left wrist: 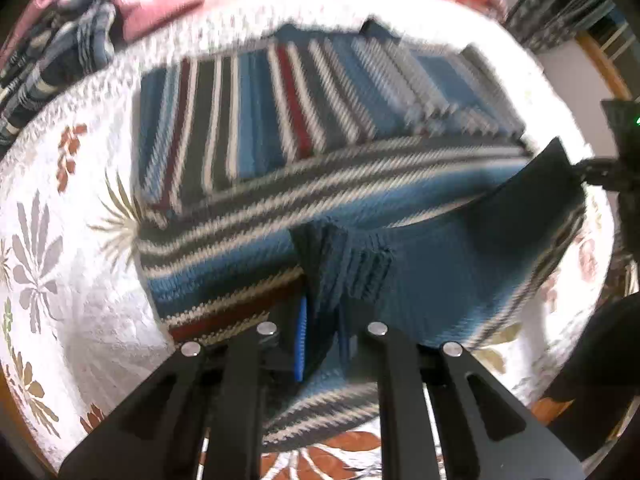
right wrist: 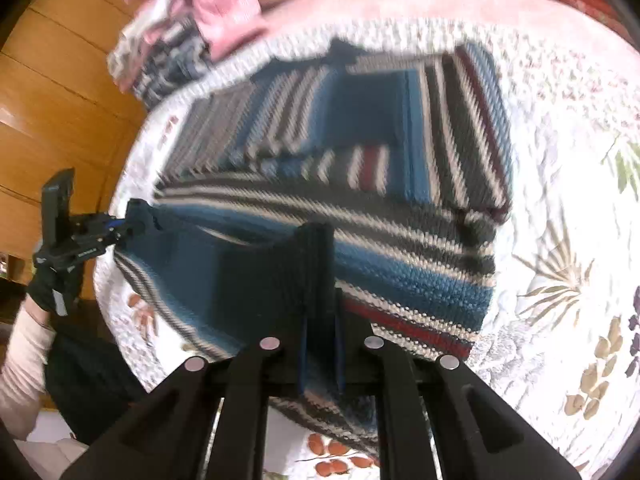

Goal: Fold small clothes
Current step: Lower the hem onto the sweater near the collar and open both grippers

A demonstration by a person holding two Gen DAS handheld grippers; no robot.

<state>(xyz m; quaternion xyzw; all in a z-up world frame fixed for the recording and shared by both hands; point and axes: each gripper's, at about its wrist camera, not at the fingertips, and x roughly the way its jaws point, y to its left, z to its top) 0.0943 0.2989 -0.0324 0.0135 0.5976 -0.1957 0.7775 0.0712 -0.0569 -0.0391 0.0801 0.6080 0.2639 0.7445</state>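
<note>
A: Sweater [left wrist: 360, 184] – blue knit w/ grey, white & dark red stripes – lies on the white floral quilt [left wrist: 80, 240], partly folded. We've got its near hem lifted off the quilt, one corner in each gripper

B: Left gripper [left wrist: 324, 280] – jaws clamped tight on the ribbed dark blue hem, fabric bunched btwn the pads. Agree?

A: Yes. Right gripper [right wrist: 318, 264] same: closed on the hem, cloth pinched in a narrow fold btwn its fingers. From the right wrist view we also see the left gripper [right wrist: 132, 220] at the far left, gripping the other hem corner, w/ a gloved hand [right wrist: 54, 284] and pale sleeve [right wrist: 24, 360] behind it

B: And the body of the sweater?

A: Flat on the quilt beyond the lifted edge; sleeves look folded in across it, stripes running at cross angles. Frames are blurred, so we can't tell exact layering

B: Anything else nearby?

A: Pile of clothes [left wrist: 80, 24] at the far left of the quilt, pink & striped pieces. Wooden panelling [right wrist: 60, 100] on the left in the right wrist view
</note>
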